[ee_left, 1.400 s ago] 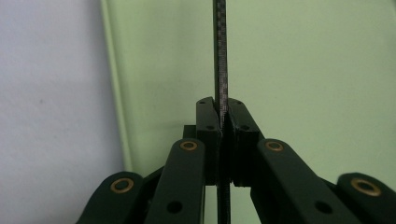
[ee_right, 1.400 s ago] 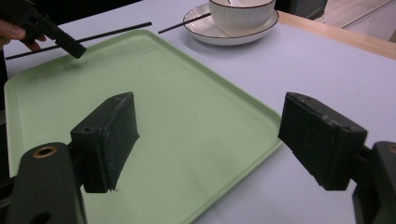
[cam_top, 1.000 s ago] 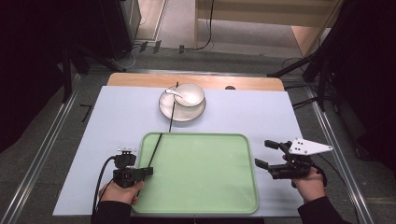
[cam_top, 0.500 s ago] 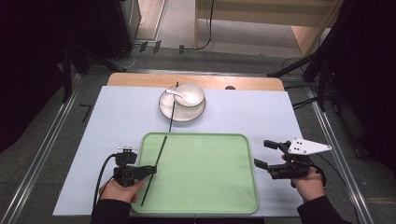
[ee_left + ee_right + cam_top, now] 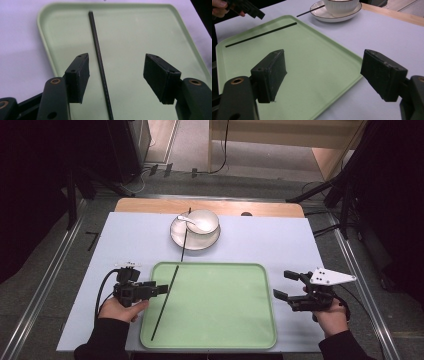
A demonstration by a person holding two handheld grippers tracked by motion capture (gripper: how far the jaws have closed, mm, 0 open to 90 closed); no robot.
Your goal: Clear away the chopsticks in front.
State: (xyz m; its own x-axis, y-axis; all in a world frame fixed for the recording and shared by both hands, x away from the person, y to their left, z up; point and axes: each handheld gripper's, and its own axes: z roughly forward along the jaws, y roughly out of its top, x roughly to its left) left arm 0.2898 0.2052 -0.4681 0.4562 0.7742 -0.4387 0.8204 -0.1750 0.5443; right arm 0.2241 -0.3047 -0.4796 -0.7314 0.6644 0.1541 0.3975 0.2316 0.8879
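A black chopstick (image 5: 165, 302) lies flat along the left side of the green tray (image 5: 220, 320). My left gripper (image 5: 162, 289) hovers just left of it. Its jaws have just been opening and now stand wide apart. In the left gripper view the chopstick (image 5: 100, 62) runs below the gap of the left gripper (image 5: 117, 72), untouched by either pad. My right gripper (image 5: 282, 284) is open and holds nothing beside the tray's right edge. The right gripper view shows the right gripper (image 5: 322, 72) facing across the tray (image 5: 312, 50) toward the chopstick (image 5: 262, 35).
A white bowl (image 5: 204, 221) with a white spoon (image 5: 186, 220) sits on a plate (image 5: 195, 241) at the back. A second black chopstick (image 5: 185, 237) leans across the plate's left rim. A pale mat (image 5: 280, 245) covers the table; a wooden strip (image 5: 150, 206) runs behind it.
The left gripper held the chopstick a second ago, laid it in the tray, opened, and has drawn up and away from it. The right gripper has not moved.
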